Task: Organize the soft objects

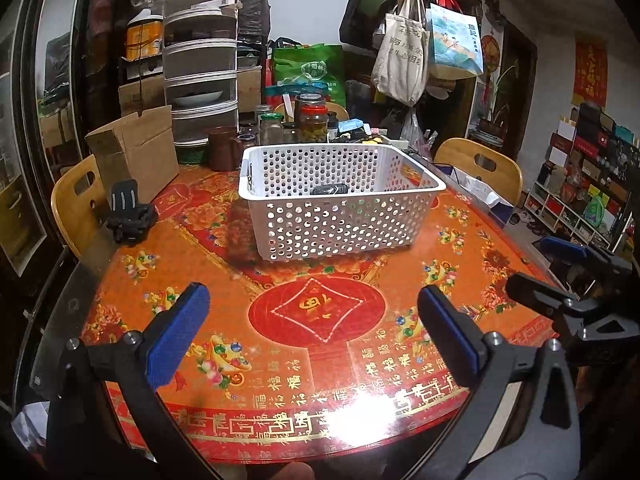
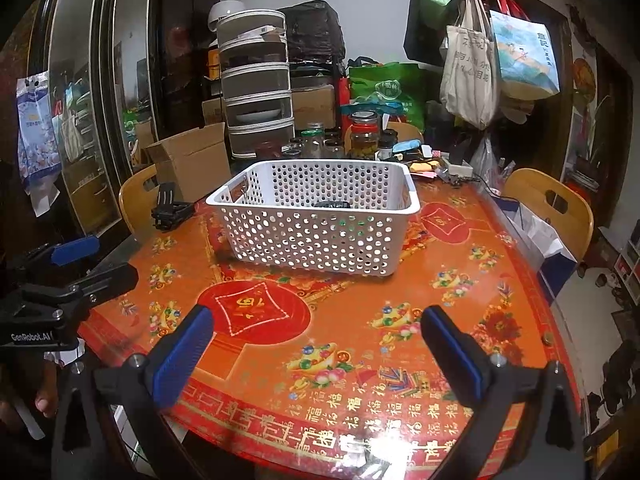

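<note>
A white perforated basket (image 1: 340, 216) stands on the round red and orange table (image 1: 320, 320), also in the right wrist view (image 2: 320, 240). A dark soft object (image 1: 330, 189) lies inside it, partly hidden by the wall (image 2: 332, 204). My left gripper (image 1: 314, 320) is open and empty over the table's near part. My right gripper (image 2: 318, 340) is open and empty, to the right of the left one. The right gripper shows at the right edge of the left wrist view (image 1: 560, 276), and the left gripper at the left edge of the right wrist view (image 2: 80, 264).
A black clamp mount (image 1: 130, 216) sits at the table's left edge beside a cardboard box (image 1: 136, 148). Jars (image 1: 314, 120), a stacked food cover (image 1: 200, 68) and clutter fill the far side. Wooden chairs (image 1: 480, 168) stand around the table. Bags (image 1: 400, 56) hang behind.
</note>
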`<state>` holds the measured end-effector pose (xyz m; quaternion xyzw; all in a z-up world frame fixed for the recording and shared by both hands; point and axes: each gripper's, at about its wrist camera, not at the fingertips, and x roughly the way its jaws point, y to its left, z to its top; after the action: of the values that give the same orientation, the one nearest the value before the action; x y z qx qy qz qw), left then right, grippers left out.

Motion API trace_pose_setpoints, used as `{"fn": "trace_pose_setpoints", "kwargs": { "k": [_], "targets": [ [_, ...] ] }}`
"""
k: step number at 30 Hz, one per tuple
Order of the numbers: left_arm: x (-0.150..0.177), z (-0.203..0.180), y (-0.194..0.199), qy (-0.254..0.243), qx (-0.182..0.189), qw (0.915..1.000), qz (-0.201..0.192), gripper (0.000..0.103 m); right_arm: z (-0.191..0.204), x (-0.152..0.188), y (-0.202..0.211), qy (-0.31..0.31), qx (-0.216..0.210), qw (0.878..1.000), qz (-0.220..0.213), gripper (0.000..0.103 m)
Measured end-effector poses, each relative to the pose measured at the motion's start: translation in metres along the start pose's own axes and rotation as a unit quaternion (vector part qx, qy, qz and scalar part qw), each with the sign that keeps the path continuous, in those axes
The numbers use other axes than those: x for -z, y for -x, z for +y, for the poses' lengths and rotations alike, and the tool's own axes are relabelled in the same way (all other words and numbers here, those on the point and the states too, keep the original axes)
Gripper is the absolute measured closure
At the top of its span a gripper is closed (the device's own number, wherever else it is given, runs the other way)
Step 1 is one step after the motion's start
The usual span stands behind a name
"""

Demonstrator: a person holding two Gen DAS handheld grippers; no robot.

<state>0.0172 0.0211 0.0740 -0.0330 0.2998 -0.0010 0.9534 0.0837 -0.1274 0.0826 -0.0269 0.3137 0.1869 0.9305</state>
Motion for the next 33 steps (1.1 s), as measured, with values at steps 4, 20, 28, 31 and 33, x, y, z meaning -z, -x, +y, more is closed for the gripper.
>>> {"fn": "trace_pose_setpoints", "kwargs": {
  "k": [4, 20, 28, 31, 33],
  "targets": [
    [-0.0001, 0.0005, 0.0003, 0.0, 0.0, 1.0, 0.0, 0.0, 0.0014, 0.0001, 0.0013, 0.001, -0.001, 1.0, -0.001, 0.0],
    [0.0001, 0.0011, 0.0025, 0.001, -0.001, 1.0, -0.002, 0.0, 0.0029, -0.0011, 0.0007, 0.001, -0.001, 1.0, 0.001, 0.0],
    [0.0008, 0.0006, 0.0031, 0.0, 0.0, 1.0, -0.001, 0.0, 0.0036, 0.0008, 0.0014, 0.002, -0.003, 1.0, 0.003, 0.0],
    [0.0005, 0.0002, 0.0032, 0.001, -0.001, 1.0, -0.001, 0.0, 0.0033, 0.0015, 0.0013, 0.001, -0.005, 1.0, 0.003, 0.0],
    [0.0015, -0.0003, 0.003, 0.0, -0.001, 1.0, 0.0, 0.0, 0.0028, 0.0015, 0.0018, 0.001, -0.007, 1.0, 0.003, 0.0]
  ]
}}
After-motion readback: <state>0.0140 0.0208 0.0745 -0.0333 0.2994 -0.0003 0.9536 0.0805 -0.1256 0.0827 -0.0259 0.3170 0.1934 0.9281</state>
